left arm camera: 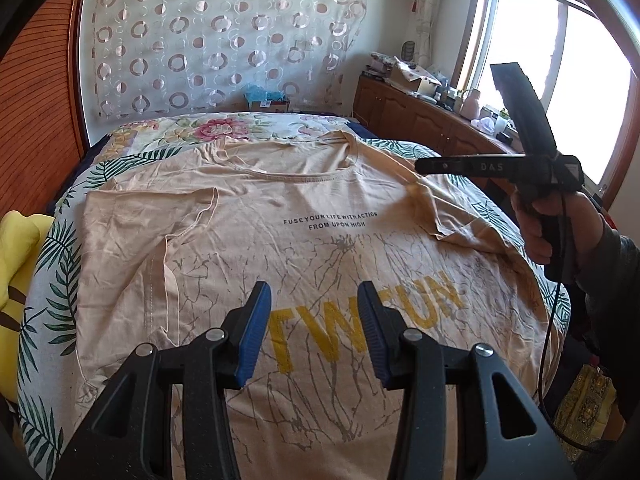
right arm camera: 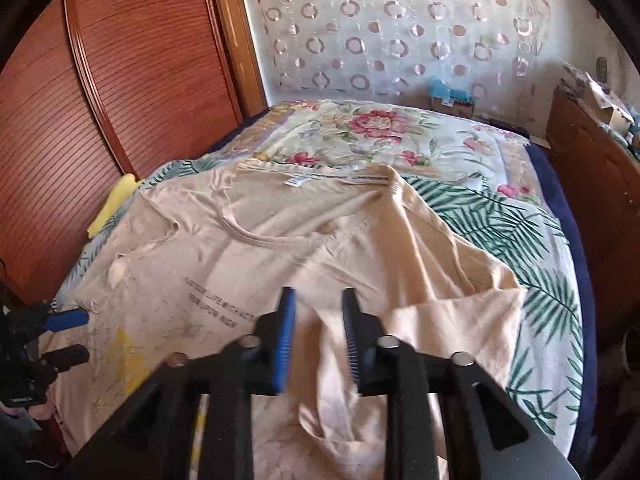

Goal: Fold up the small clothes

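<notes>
Beige T-shirt (left arm camera: pixel 304 216) flat on the bed (right arm camera: pixel 460 148)
Left gripper (left arm camera: pixel 314 334) spread wide above the print; right gripper (right arm camera: pixel 319 344) parted, empty, over the rumpled sleeve (right arm camera: pixel 452 316).

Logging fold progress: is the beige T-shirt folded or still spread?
Mostly spread: T-shirt lies open, print showing; only one sleeve is folded inward.

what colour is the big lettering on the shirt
Yellow lettering on the beige shirt; clearest in the left wrist view.
</notes>
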A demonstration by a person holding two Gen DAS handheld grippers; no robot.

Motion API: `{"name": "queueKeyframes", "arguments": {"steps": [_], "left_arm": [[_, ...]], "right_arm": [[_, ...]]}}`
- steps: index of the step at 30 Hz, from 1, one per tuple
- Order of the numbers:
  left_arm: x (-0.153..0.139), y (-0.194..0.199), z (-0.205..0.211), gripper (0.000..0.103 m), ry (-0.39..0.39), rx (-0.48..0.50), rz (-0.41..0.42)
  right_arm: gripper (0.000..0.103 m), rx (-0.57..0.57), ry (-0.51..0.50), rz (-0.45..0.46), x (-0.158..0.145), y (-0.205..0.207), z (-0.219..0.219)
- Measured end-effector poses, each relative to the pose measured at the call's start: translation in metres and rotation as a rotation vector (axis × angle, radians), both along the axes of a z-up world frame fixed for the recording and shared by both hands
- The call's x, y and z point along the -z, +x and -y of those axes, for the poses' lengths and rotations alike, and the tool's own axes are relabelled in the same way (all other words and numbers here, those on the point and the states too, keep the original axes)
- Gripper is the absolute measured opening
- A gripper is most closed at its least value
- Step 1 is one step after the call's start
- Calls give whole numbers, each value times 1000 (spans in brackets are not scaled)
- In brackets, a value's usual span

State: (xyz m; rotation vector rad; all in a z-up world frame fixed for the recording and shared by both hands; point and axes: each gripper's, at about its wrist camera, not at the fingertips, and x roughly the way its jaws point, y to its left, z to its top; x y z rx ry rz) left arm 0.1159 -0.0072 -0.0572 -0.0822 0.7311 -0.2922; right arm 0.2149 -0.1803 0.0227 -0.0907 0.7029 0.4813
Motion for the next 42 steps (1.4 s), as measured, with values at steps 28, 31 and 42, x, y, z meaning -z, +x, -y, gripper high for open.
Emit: {"name": "queueKeyframes", "arguments": {"steps": [28, 31, 42], "left_arm": [[8, -5, 4, 46, -20, -1, -13], [9, -5, 5, 46, -19, 1, -14], [8, -5, 7, 46, -18, 7, -13]], "right_arm": [[8, 92, -65, -1, 47, -75, 70], [8, 90, -70, 14, 45, -79, 71], [5, 3, -52, 22, 36, -104, 56]]}}
